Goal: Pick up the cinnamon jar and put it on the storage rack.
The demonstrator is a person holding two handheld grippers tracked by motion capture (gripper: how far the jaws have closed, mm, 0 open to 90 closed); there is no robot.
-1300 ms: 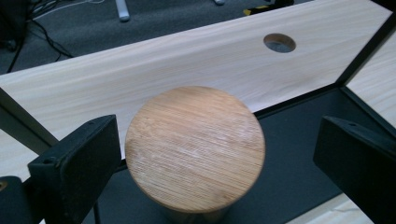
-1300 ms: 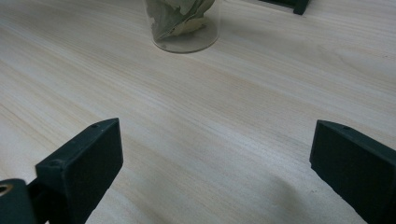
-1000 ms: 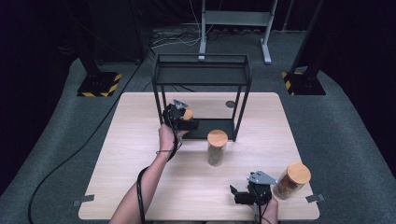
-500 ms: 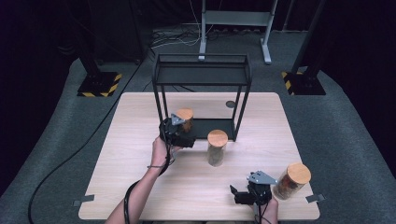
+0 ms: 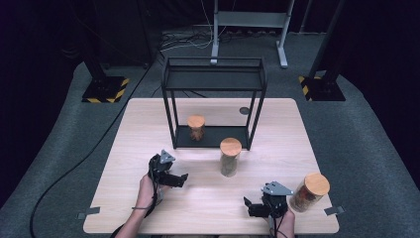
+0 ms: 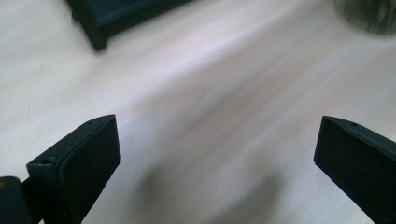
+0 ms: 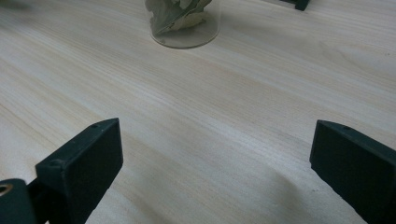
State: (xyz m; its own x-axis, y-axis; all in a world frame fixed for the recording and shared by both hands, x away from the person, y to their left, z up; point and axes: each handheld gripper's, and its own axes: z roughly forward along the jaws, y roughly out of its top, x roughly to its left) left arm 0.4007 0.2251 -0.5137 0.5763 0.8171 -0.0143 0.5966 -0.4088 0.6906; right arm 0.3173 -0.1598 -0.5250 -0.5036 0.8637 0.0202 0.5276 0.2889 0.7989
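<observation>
The small jar (image 5: 196, 128) with a wooden lid stands upright on the bottom shelf of the black rack (image 5: 214, 79), toward its left side, at the far middle of the desk (image 5: 148, 114). The left hand-held gripper (image 5: 174, 179) is well apart from that jar, out over bare wood at the near left of the desk, in front of the rack's left leg. Its jaws are spread wide with nothing between them; in the left gripper view the left hand-held gripper (image 6: 217, 149) faces blurred desk grain, with a corner of the rack's base (image 6: 100, 18) at the top left.

A taller jar (image 5: 231, 156) with a wooden lid stands upright on the desk just in front of the rack's right leg. The right hand-held gripper (image 5: 253, 207) rests near the front edge, its jaws also wide apart and holding nothing. In the right gripper view, the right hand-held gripper (image 7: 215, 158) points across the wood at the tall jar's glass base (image 7: 183, 21), which holds leaves. A third jar (image 5: 309, 191) stands just beside the right hand-held gripper, at the near right corner.
</observation>
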